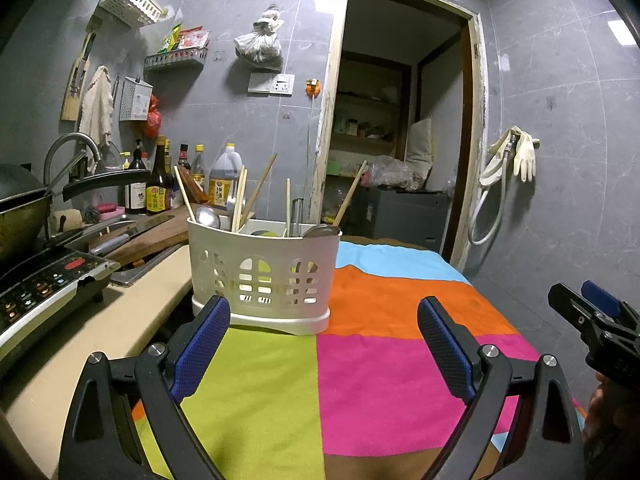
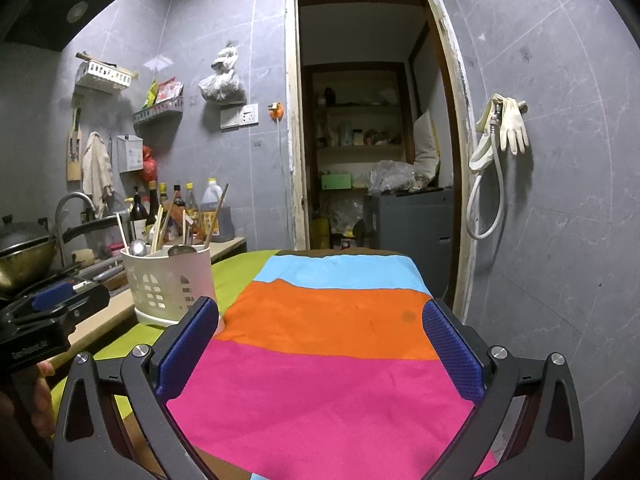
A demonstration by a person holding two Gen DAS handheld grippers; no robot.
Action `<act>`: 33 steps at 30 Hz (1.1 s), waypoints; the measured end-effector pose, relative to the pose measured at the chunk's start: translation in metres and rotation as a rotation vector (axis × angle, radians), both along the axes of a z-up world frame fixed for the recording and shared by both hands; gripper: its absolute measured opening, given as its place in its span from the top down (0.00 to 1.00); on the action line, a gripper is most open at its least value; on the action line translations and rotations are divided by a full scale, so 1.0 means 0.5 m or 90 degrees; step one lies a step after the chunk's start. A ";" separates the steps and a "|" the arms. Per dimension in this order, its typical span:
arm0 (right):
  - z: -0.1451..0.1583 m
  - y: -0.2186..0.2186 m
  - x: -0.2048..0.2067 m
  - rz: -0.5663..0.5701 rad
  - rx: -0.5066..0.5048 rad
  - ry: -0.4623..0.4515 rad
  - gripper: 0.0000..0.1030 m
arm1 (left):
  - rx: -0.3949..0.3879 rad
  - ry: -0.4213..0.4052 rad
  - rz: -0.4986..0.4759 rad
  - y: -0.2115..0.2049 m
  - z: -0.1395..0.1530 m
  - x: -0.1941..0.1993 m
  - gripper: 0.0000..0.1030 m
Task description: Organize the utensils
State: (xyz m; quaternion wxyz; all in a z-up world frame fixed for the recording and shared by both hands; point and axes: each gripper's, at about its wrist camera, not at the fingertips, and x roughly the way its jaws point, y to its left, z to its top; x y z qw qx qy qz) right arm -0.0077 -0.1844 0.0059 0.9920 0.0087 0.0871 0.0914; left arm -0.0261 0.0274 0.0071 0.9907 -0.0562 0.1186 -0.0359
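A white perforated utensil holder stands on the colourful striped cloth at the table's left side. It holds several wooden chopsticks and metal spoons. My left gripper is open and empty, just in front of the holder. My right gripper is open and empty over the pink and orange stripes, to the right of the holder. The right gripper also shows at the right edge of the left wrist view. The left gripper shows at the left edge of the right wrist view.
A counter to the left carries a cooktop, a wok, a knife on a cutting board, a sink tap and several sauce bottles. An open doorway lies behind the table. Gloves and a hose hang on the right wall.
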 end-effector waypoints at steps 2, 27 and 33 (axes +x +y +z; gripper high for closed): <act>0.001 0.000 0.001 -0.001 0.001 0.003 0.00 | 0.000 0.001 0.000 0.000 0.000 0.000 0.11; 0.002 -0.002 0.001 -0.001 0.003 0.005 0.00 | 0.004 0.006 -0.005 0.007 -0.006 0.005 0.11; 0.003 -0.002 0.003 -0.001 0.002 0.005 0.00 | 0.006 0.006 -0.005 0.007 -0.006 0.005 0.11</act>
